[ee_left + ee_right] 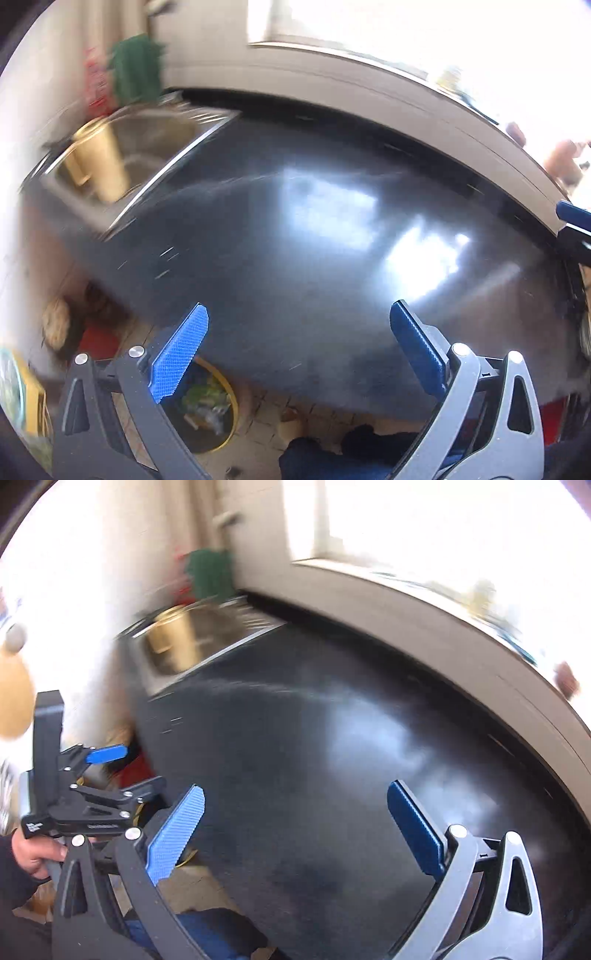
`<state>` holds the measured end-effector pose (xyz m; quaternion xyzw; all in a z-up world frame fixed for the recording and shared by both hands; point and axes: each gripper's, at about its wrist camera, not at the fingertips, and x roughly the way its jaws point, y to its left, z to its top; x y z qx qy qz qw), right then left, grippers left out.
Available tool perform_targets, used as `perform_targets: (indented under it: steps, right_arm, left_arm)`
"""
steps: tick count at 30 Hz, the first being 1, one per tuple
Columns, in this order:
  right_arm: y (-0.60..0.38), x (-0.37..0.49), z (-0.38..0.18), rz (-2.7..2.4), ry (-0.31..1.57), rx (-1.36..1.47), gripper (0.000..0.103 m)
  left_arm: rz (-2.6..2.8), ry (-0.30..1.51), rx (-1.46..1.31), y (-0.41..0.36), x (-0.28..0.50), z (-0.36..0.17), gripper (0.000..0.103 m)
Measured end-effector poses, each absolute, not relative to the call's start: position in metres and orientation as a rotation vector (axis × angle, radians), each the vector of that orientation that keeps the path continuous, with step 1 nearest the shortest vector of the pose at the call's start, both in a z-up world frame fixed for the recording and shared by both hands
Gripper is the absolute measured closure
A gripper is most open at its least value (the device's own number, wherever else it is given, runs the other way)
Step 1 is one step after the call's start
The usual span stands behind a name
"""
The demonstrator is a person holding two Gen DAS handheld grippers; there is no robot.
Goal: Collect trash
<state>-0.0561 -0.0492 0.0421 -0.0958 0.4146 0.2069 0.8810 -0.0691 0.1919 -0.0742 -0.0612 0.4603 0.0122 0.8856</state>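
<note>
Both views are motion-blurred. My left gripper (299,314) is open and empty, held above the front edge of a dark glossy countertop (314,229). Below its left finger, on the floor, stands a yellow-rimmed bin (208,406) holding mixed trash. My right gripper (295,794) is open and empty over the same countertop (332,757). The left gripper also shows in the right wrist view (92,794), held in a hand at the left. No loose trash shows on the countertop.
A steel sink (155,147) is set into the counter's far left, with a yellow-tan jug (99,162) in it. A green cloth (135,70) hangs behind. A pale wall and bright window ledge (369,74) run along the back. Tiled floor (295,410) lies below.
</note>
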Motion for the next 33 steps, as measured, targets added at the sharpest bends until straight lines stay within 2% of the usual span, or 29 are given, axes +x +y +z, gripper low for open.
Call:
perform_targets:
  steps: [7, 12, 19, 33]
  right_arm:
    - [-0.194, -0.065, 0.062, -0.005, 0.860, 0.016, 0.007]
    - [-0.241, -0.070, 0.057, -0.103, 0.863, 0.054, 0.007]
    - [-0.276, -0.071, 0.055, -0.130, 0.861, 0.083, 0.007]
    - [-0.275, -0.067, 0.051, -0.090, 0.876, 0.062, 0.007]
  left_arm:
    - [-0.160, 0.980, 0.023, 0.081, -0.004, -0.042, 0.007]
    - [-0.188, 0.988, 0.083, 0.031, 0.011, -0.035, 0.007]
    - [-0.212, 0.988, 0.138, 0.002, 0.024, -0.031, 0.007]
    - [-0.193, 0.990, 0.103, 0.005, 0.022, -0.028, 0.007]
